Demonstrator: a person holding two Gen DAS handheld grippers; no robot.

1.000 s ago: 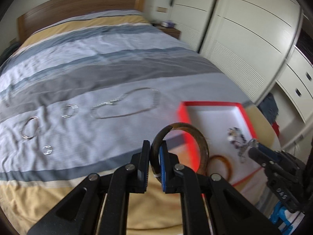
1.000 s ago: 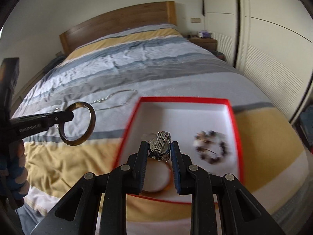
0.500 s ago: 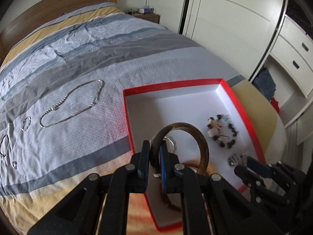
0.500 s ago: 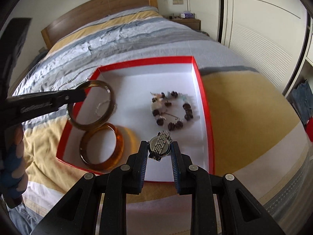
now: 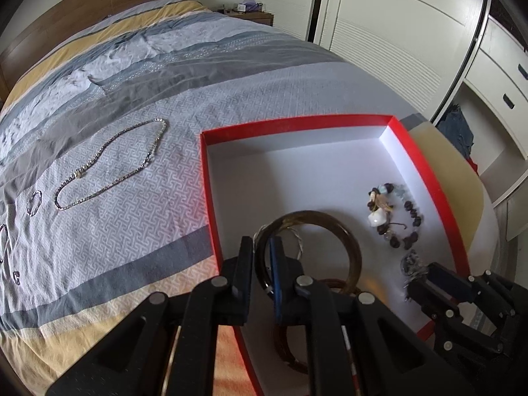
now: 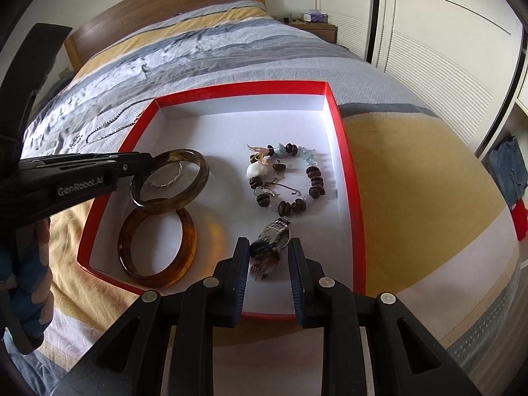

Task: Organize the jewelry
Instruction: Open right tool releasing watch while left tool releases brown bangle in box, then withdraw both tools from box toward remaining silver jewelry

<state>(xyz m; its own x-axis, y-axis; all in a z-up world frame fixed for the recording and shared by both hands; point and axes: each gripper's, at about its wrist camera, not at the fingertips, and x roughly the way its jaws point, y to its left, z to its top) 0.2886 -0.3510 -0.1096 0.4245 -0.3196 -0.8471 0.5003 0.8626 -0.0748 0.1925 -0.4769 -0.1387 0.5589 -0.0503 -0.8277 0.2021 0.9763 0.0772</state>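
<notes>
A red box (image 5: 425, 165) with a white inside sits on the bed; it also shows in the right wrist view (image 6: 349, 178). My left gripper (image 5: 262, 264) is shut on a dark brown bangle (image 5: 349, 244), held above the box's near left part (image 6: 194, 181). An amber bangle (image 6: 184, 250), a thin silver bangle (image 6: 168, 181) and a beaded bracelet (image 6: 313, 178) lie in the box. My right gripper (image 6: 267, 257) has its jaws apart around a silver watch (image 6: 270, 241), which rests low over the box floor near the front edge.
On the striped bedspread left of the box lie a silver chain necklace (image 5: 109, 165), a small bracelet (image 5: 34, 203) and other small pieces at the far left. White wardrobe doors (image 5: 396, 33) stand on the right. The wooden headboard (image 6: 165, 16) is at the back.
Both grippers moved forward and down over the box. The left brought the dark bangle over the thin silver one. The right lowered the watch and its jaws have widened around it.
</notes>
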